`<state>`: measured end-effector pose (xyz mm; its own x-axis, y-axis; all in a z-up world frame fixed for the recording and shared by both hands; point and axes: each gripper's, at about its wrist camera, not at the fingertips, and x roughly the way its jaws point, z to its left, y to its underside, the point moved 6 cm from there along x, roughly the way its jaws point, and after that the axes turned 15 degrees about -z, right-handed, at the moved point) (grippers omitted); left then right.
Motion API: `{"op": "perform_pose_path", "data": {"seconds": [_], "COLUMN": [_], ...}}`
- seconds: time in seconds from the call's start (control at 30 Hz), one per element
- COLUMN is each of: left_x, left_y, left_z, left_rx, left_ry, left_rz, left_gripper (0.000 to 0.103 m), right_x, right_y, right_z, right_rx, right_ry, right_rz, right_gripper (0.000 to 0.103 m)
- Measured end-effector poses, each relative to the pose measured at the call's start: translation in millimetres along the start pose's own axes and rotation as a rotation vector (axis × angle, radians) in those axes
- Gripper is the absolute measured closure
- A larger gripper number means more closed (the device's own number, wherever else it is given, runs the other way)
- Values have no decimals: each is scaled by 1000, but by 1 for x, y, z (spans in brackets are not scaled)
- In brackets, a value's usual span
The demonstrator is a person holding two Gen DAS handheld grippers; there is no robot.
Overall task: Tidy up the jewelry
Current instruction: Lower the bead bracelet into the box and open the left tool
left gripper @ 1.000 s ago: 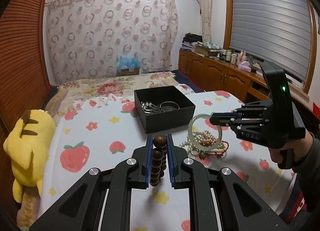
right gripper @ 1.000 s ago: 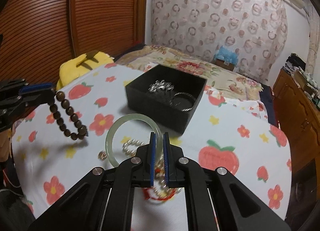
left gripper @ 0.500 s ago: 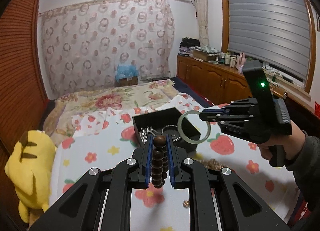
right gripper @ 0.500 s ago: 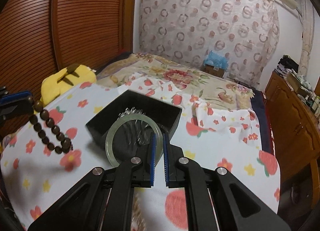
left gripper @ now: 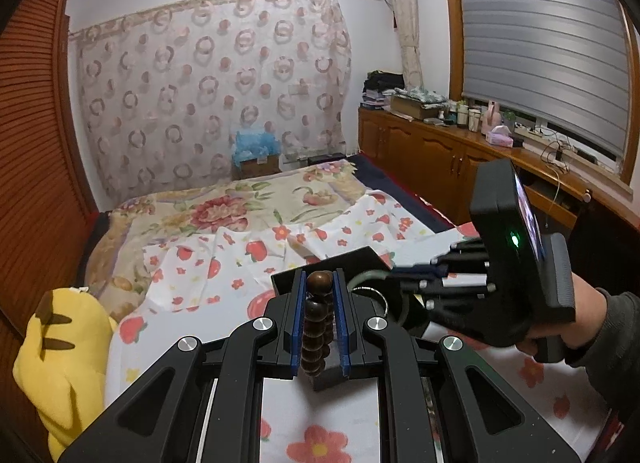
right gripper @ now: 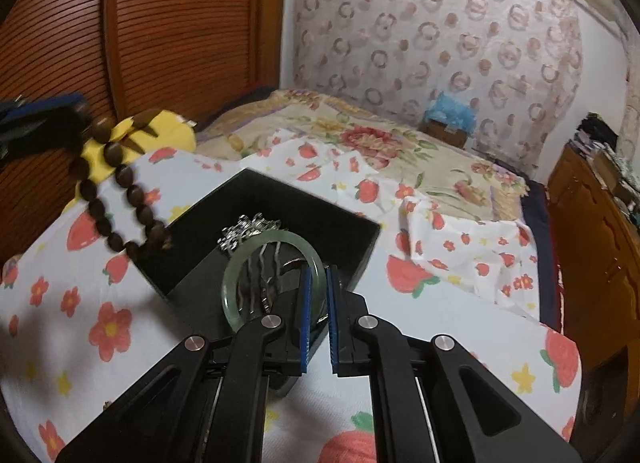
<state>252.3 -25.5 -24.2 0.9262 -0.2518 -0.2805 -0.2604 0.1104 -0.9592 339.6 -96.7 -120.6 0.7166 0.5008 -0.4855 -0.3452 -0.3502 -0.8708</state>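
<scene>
Both grippers have travelled from over the loose jewelry pile to the open black square box (right gripper: 280, 231), which a second ago sat well ahead of you on the strawberry-print sheet (right gripper: 460, 303). Your left gripper (left gripper: 318, 323) is pinching the dark brown wooden bead bracelet (left gripper: 316, 327), which hangs between its blue pads; in the right view the loop (right gripper: 116, 199) dangles over the box's near-left corner, partly outside the rim. Your right gripper (right gripper: 318, 303) is pressed onto the pale green jade bangle (right gripper: 272, 275), gripping it at its right edge, and the ring hangs just above the silver hairpins (right gripper: 252, 229) already inside the box. A thin metal bangle seems to lie under it, but it's mostly hidden. To place well: bring the bangle lower first and let it sit flat or lean on the box floor before you spread the pads, since jade dropped from height onto the metal pieces could chip or bounce out. Carry the bead loop further inward so the whole strand clears the wall, then lower until the bottom beads rest on the floor, then release. Keep the two grippers from crossing; the box is tight, so go one at a time. The yellow plush toy (left gripper: 60, 363) beside the sheet is out of the way.
</scene>
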Motion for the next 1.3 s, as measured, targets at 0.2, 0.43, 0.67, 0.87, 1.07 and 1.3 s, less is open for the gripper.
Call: {"op": "perform_pose_path", "data": {"seconds": [0.2,0.43,0.67,0.87,1.07,1.3], "left_x": [22,38,51,66,73,49], "left_y": [4,8,4,-1,2,8], "left_z": [-2,0,-3,-6,0,3], "left_rx": [-2,0,11,29,-8,-24], "left_ry": [19,21,32,34,22,5], "left_rz": [25,45,56,62,78,69], "left_gripper": [91,91,91,91,90,79], "right_x": [-1,-5,-19,-32,-46,-63], "right_y": [6,8,13,20,27,38], "right_z": [12,14,9,4,2,5], "right_rx": [-24,-1,5,31,45,56], "right_ry": [-51,-69,-49,-40,-27,-20], "right_rz": [22,23,8,0,-5,-5], "right_gripper": [93,93,93,93,93,93]}}
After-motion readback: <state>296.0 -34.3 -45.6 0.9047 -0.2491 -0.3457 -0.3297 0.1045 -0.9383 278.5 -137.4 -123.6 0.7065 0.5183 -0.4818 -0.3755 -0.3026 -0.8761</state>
